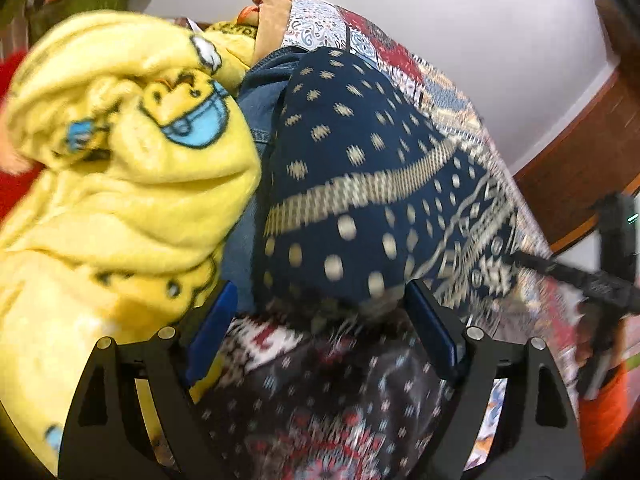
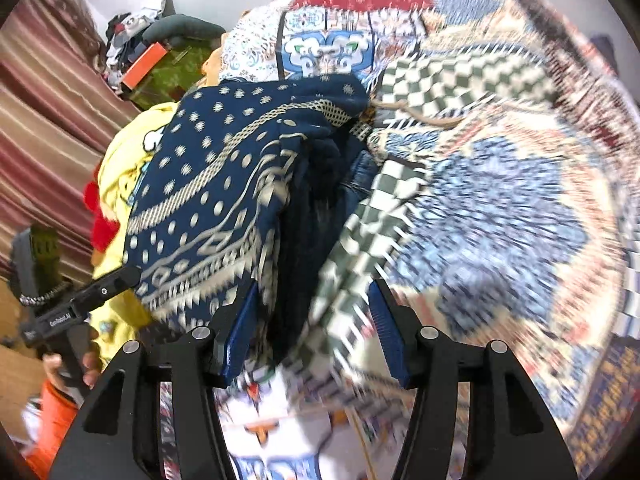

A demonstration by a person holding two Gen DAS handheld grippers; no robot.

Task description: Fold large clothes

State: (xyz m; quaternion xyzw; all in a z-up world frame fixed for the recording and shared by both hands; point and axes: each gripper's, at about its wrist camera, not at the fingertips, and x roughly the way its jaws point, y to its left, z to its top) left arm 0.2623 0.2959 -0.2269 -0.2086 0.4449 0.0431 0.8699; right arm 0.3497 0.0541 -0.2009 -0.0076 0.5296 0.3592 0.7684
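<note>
Facing the clothes pile, your left gripper point(image 1: 320, 312) stands apart just before the navy patterned garment point(image 1: 360, 184), yellow blanket point(image 1: 120, 184) to its left. Your right gripper point(image 2: 312, 324) stands apart beside the checkered cloth point(image 2: 360, 240).

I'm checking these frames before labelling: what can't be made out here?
- Left wrist view: the denim garment is mostly hidden by the navy patterned cloth and yellow blanket.
- Right wrist view: motion blur smears the checkered cloth between the right tongs.

fleece blanket point(image 1: 120, 184) left of dotted cloth point(image 1: 360, 184), denim point(image 1: 256, 104) between
</note>
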